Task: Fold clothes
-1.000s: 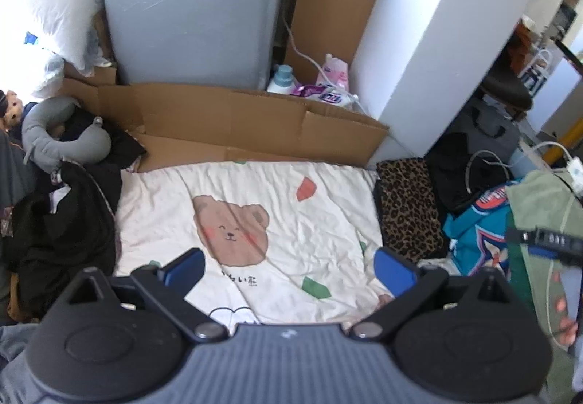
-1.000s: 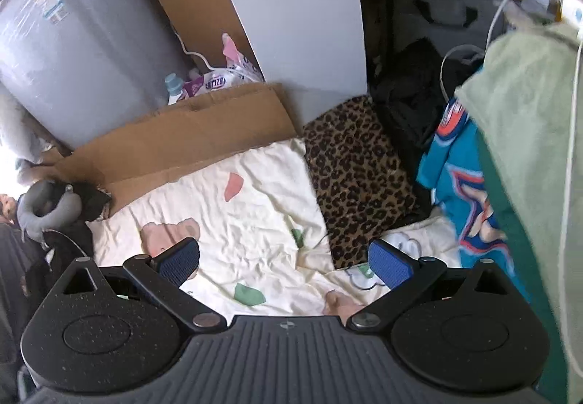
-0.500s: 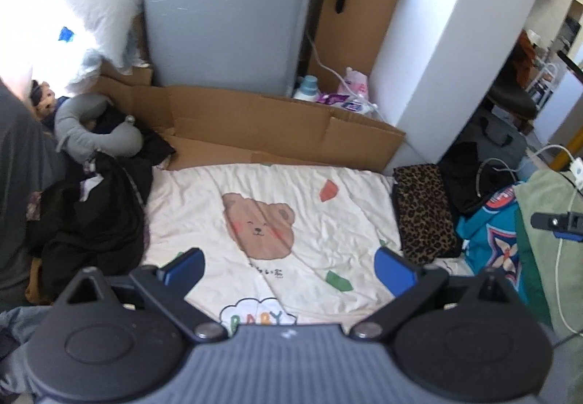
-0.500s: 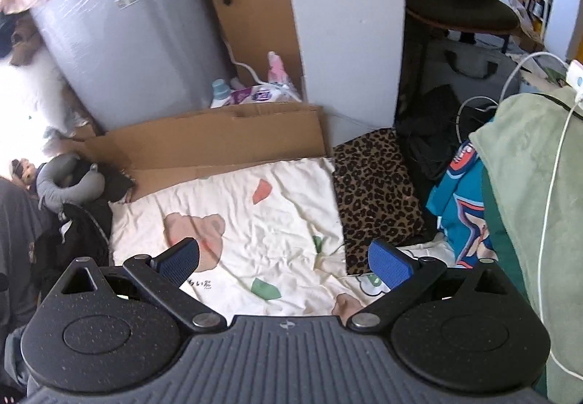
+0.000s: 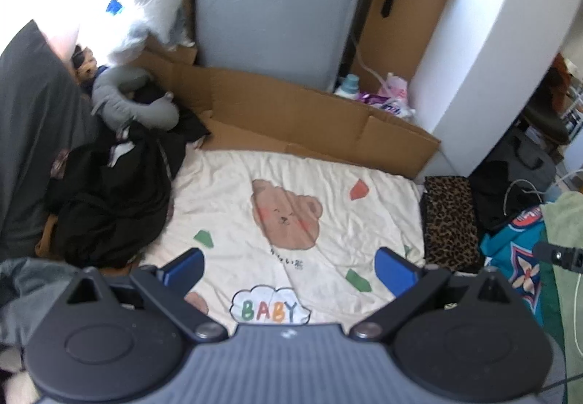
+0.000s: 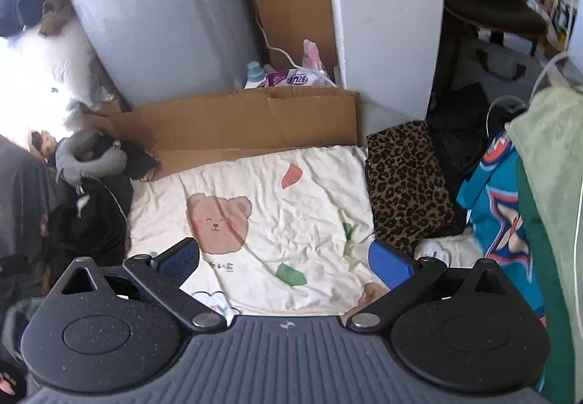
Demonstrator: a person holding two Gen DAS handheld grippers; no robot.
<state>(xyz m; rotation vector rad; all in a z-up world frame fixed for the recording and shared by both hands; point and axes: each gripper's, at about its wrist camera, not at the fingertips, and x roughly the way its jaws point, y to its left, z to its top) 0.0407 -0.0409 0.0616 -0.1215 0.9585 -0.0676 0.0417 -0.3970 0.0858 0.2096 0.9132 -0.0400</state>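
A cream blanket with a bear print (image 5: 291, 218) (image 6: 262, 218) lies spread flat in the middle. A folded leopard-print garment (image 5: 450, 218) (image 6: 406, 181) rests at its right edge. A heap of black clothes (image 5: 109, 207) (image 6: 91, 218) is piled along its left edge. A teal patterned garment (image 5: 517, 262) (image 6: 499, 218) lies further right. My left gripper (image 5: 289, 267) hovers open above the blanket's near part, holding nothing. My right gripper (image 6: 284, 260) is open too, above the blanket near the leopard piece, with nothing between its fingers.
Flattened cardboard (image 5: 309, 120) (image 6: 247, 120) stands behind the blanket, with a grey appliance (image 5: 269, 3) and a white wall (image 6: 386, 14) beyond. A grey neck pillow (image 5: 131, 101) lies far left. A green cloth (image 6: 554, 167) with a cable hangs at right. Detergent bottles (image 6: 284, 76) sit behind the cardboard.
Both grippers have risen and pulled back, so more of the blanket and room shows. The left view has swung rightward relative to the blanket. Both stayed open.
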